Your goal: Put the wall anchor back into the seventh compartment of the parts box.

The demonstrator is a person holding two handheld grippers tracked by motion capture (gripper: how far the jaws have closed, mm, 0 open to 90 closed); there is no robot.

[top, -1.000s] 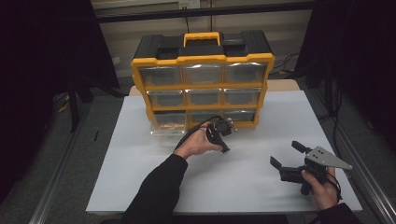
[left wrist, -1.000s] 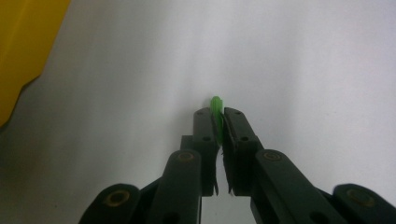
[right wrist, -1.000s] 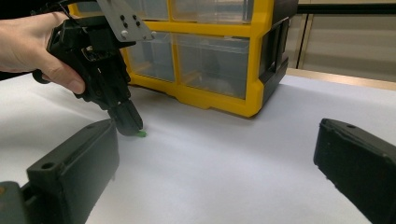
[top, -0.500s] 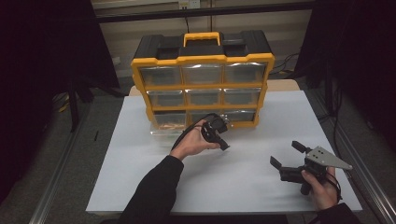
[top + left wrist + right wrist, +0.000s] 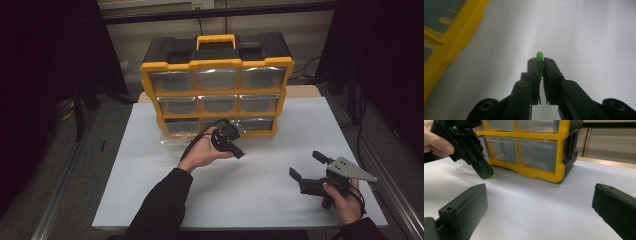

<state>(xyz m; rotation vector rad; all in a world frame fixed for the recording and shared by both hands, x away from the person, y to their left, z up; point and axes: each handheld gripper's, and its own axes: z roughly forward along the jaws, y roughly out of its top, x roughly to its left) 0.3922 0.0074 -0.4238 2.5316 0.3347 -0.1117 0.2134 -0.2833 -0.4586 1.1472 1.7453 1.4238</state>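
I hold 2 grippers over 1 white table (image 5: 150, 200), with 1 drawer cabinet (image 5: 217, 65) at its far side: yellow frame, black top, yellow handle, and 9 clear plastic drawers in 3 rows of 3. My left gripper (image 5: 540, 61) has its 2 black jaws pressed together on 1 small green piece (image 5: 539, 55), which sits between the tips just above the tabletop, in front of the cabinet's lowest row and near its middle. In the right gripper view the same green piece (image 5: 491, 177) peeks out as a bright sliver below the left gripper (image 5: 484, 171). Most of it is hidden between the jaws, so I cannot tell its full shape; what shows looks thin, flat and plastic. My right gripper (image 5: 312, 167) rests low at the table's near right corner, well apart from the cabinet, its 2 jaws spread wide with nothing between them, a grey 3-cornered plate on top. The drawers' contents are hard to make out through the cloudy fronts; the bottom-left drawer (image 5: 181, 127) shows something brownish. The table surface is smooth and matte, the jaws blocky with brass-coloured pivots.
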